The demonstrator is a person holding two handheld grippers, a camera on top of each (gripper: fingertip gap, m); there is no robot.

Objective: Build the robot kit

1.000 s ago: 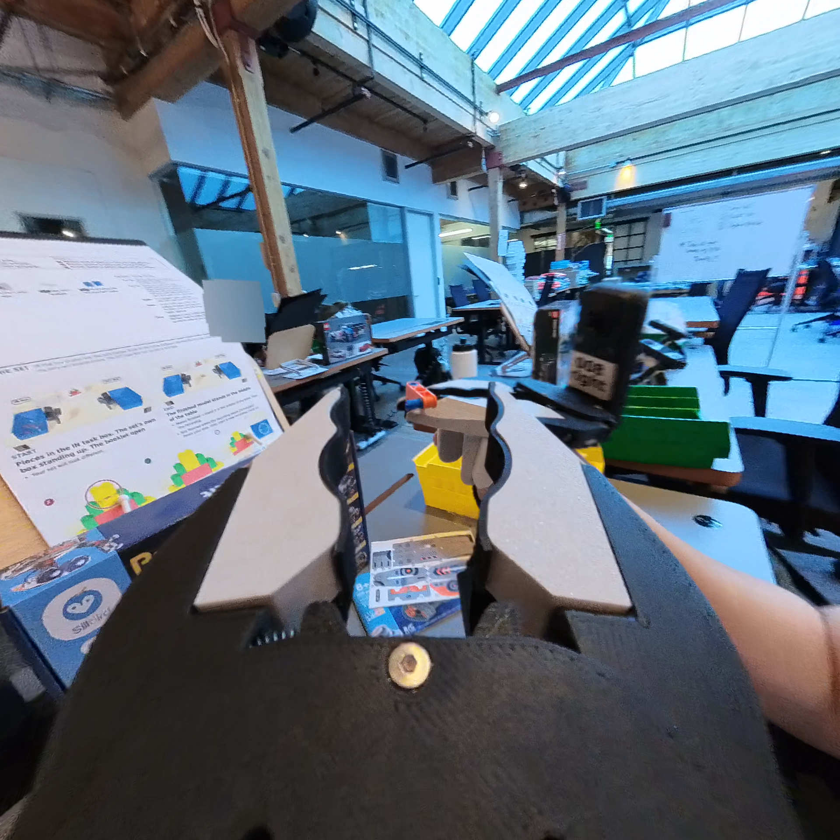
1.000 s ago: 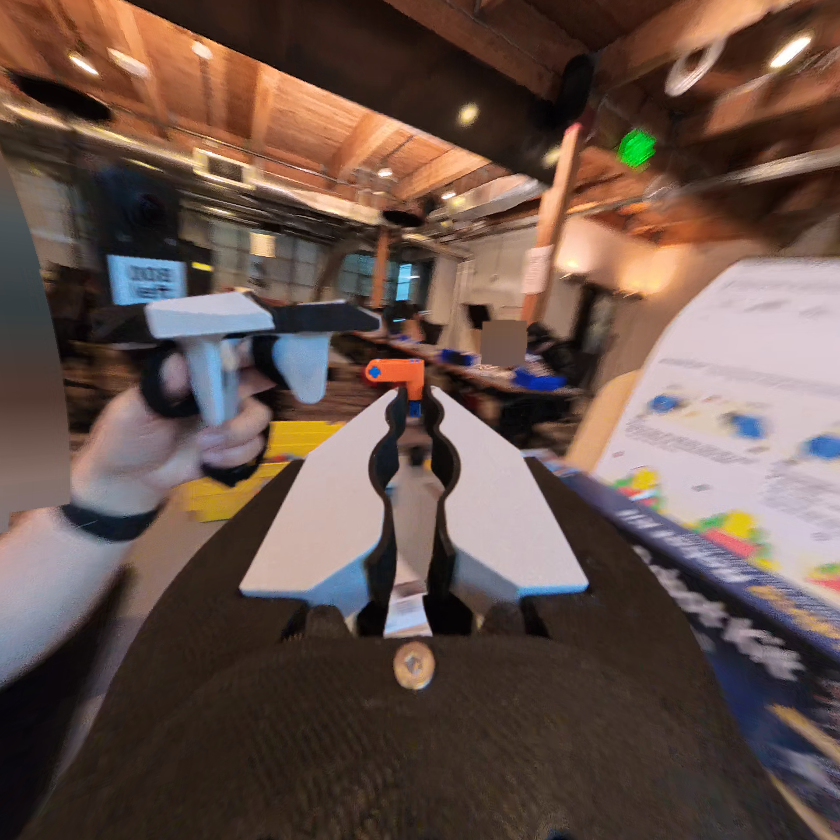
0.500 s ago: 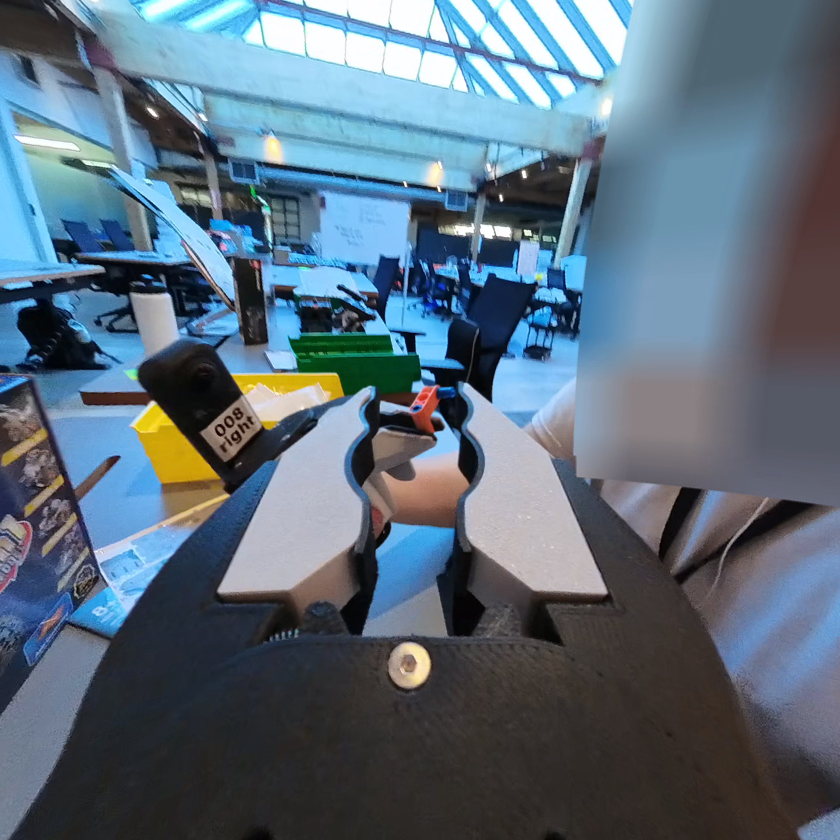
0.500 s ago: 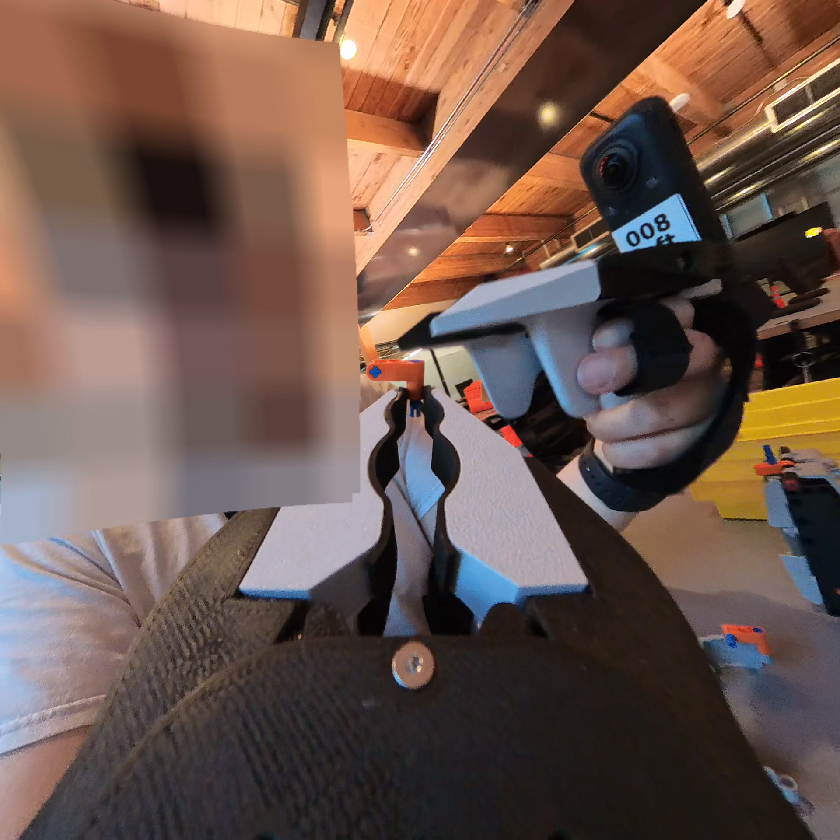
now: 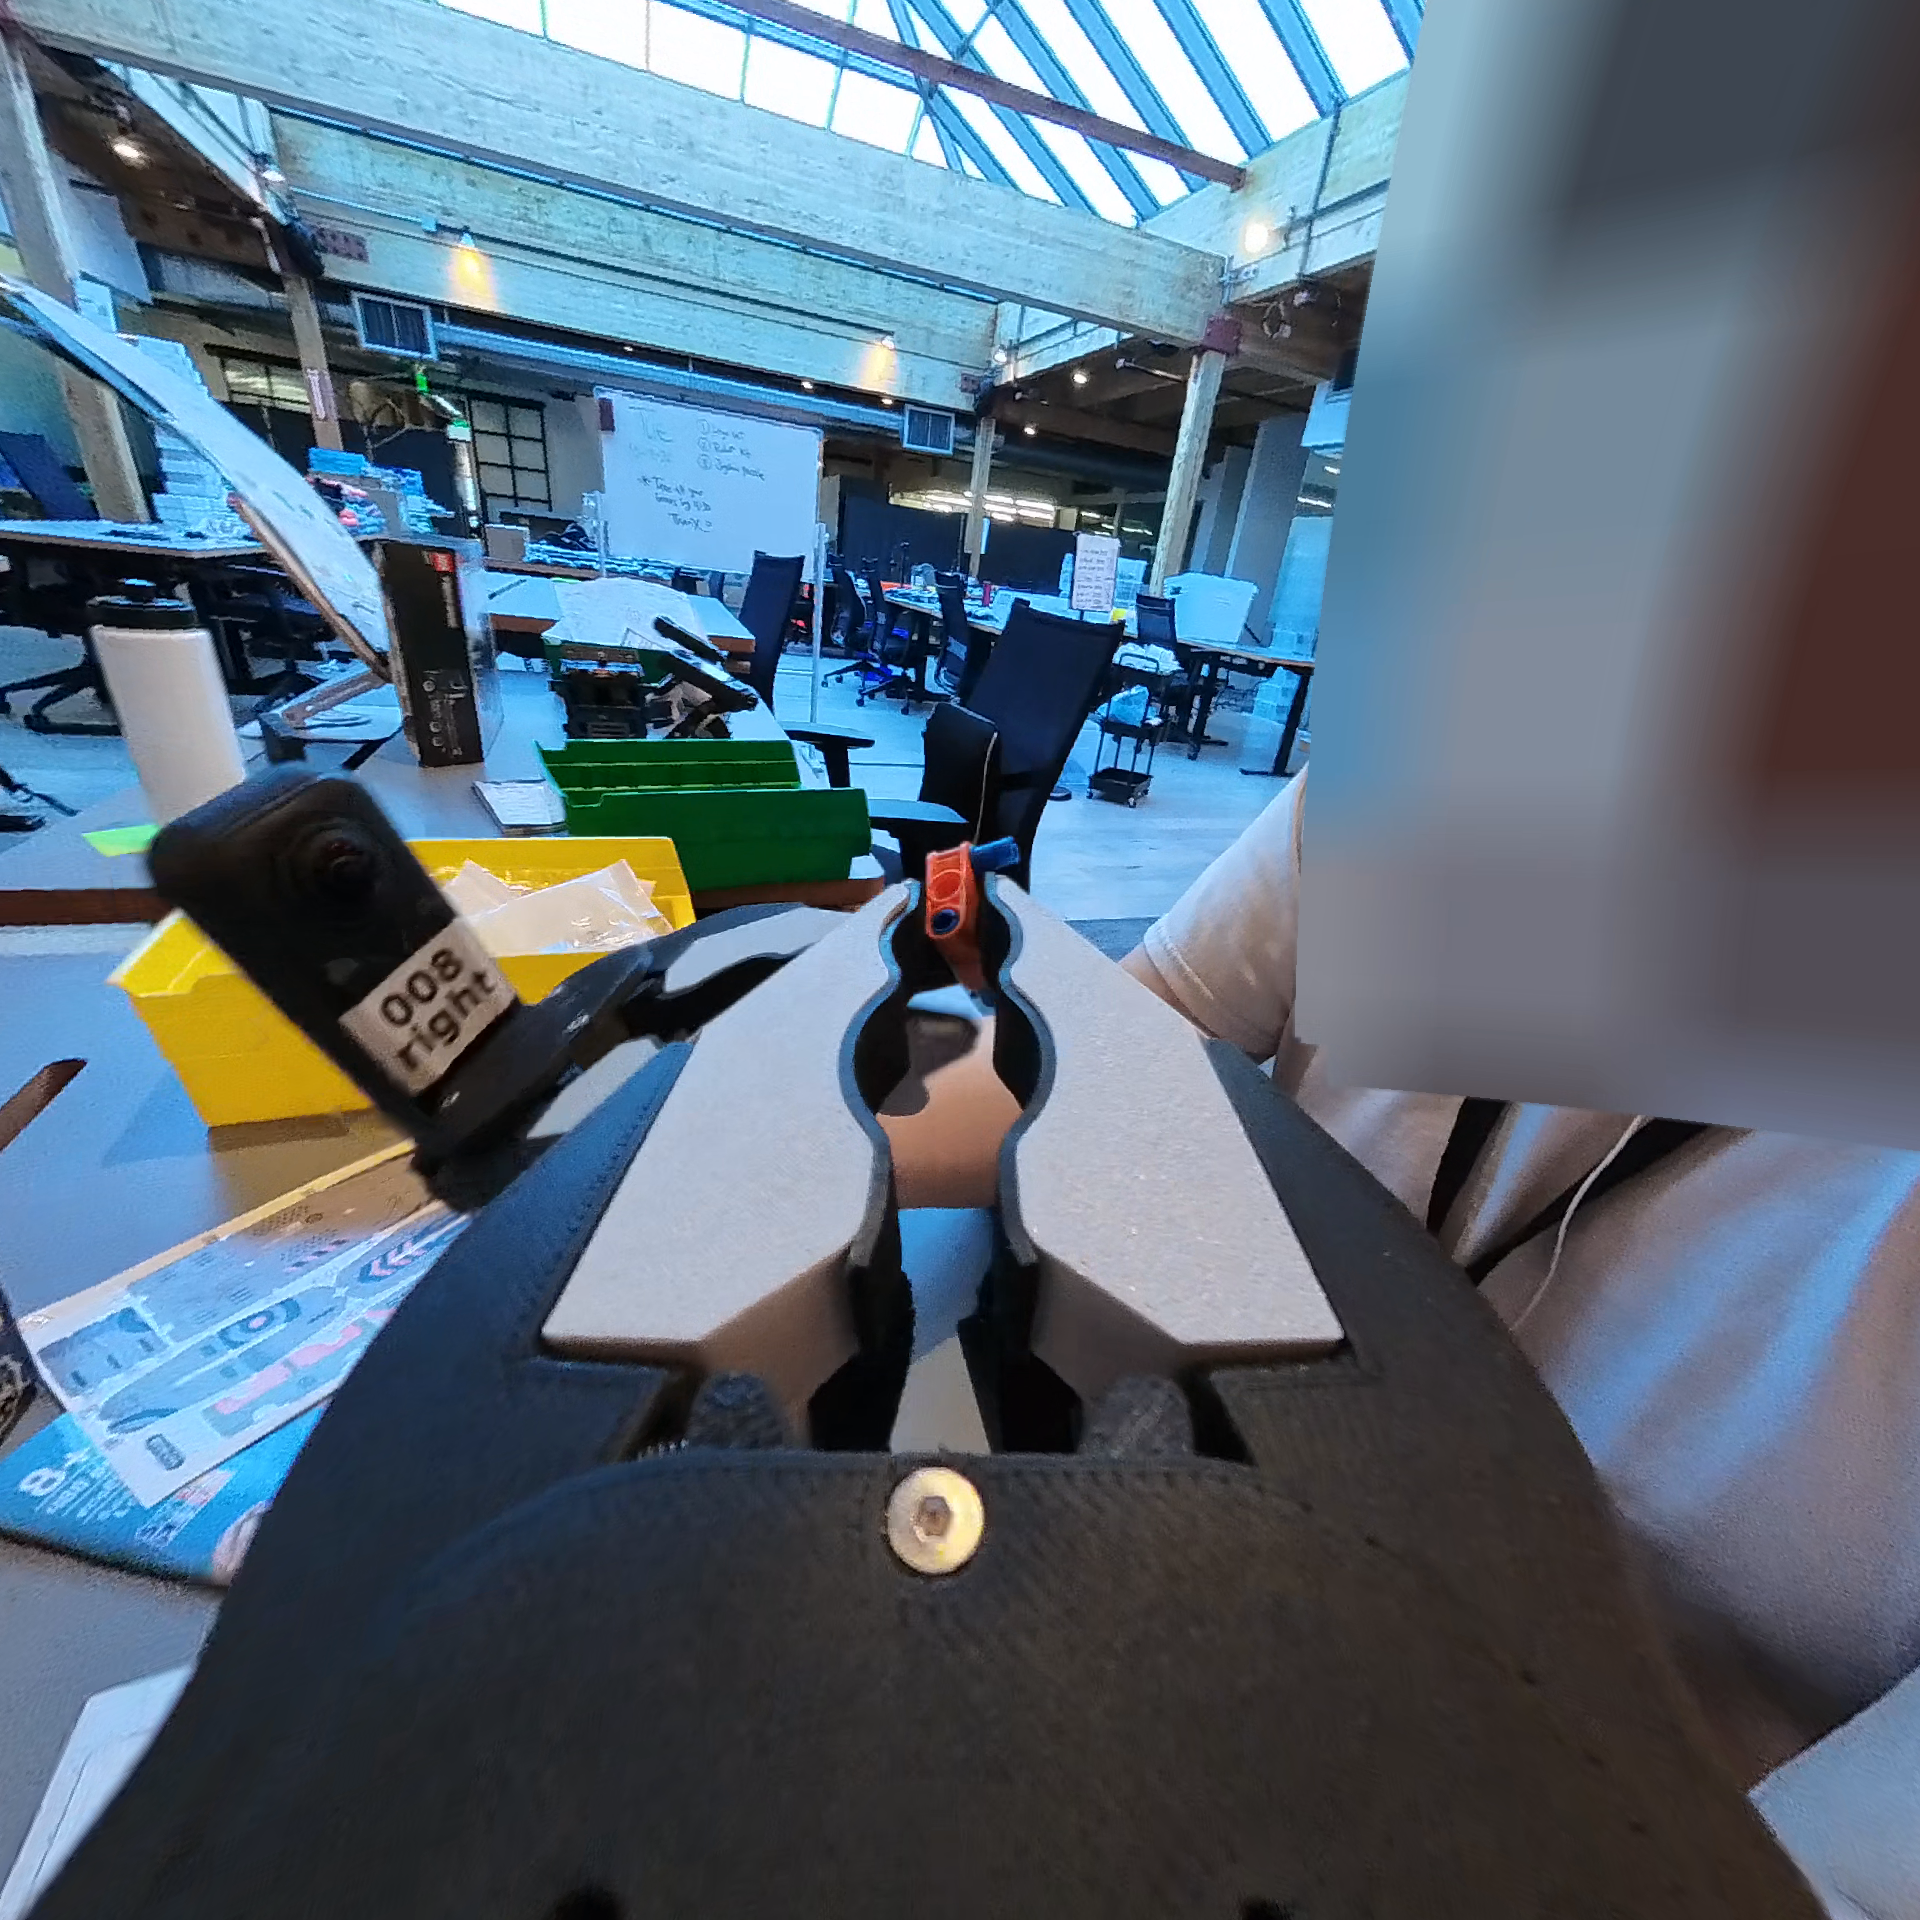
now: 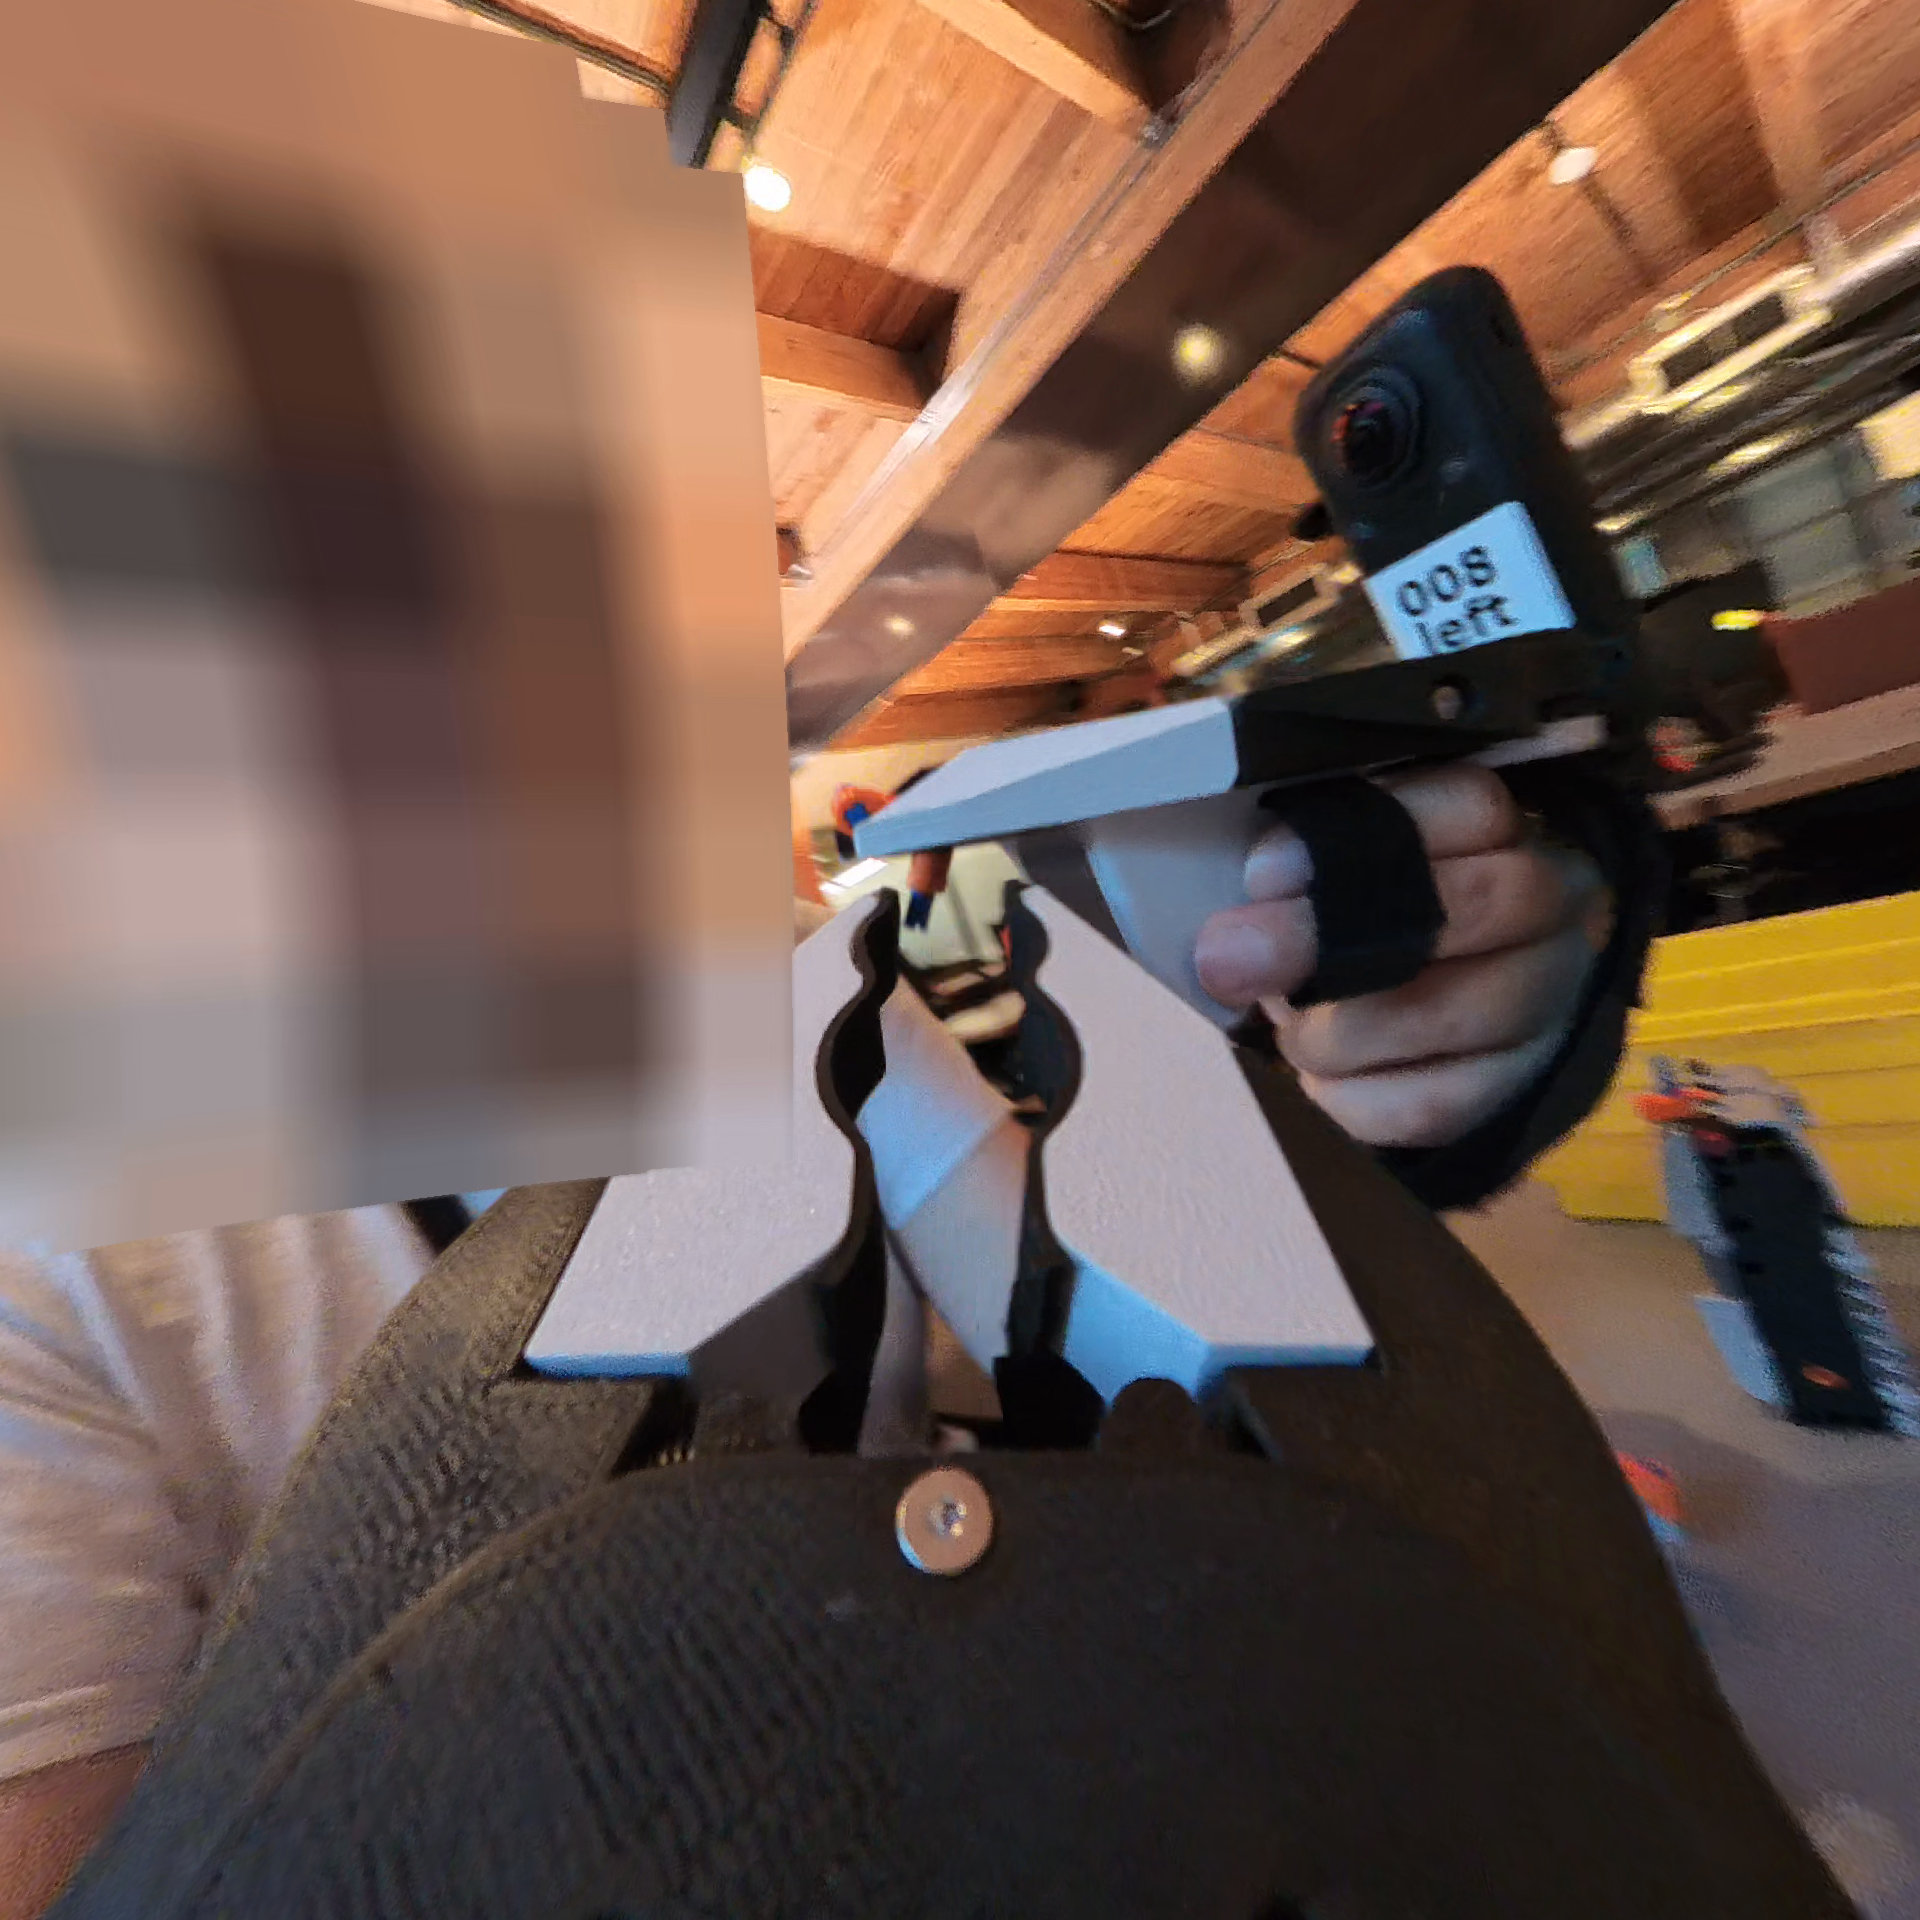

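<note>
The orange piece [image 5: 954, 914] is pinched between the tips of the left gripper [image 5: 951, 920], held in the air near the person's chest; the right gripper [image 6: 940, 914] is narrowly parted, empty, just beside it; a firm, steady pinch is advised.

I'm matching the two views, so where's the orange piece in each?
Left wrist view: centre, pinched in the left gripper, orange piece.
Right wrist view: upper centre, just beyond the open right gripper.
Shared landmark: yellow bin.
</note>
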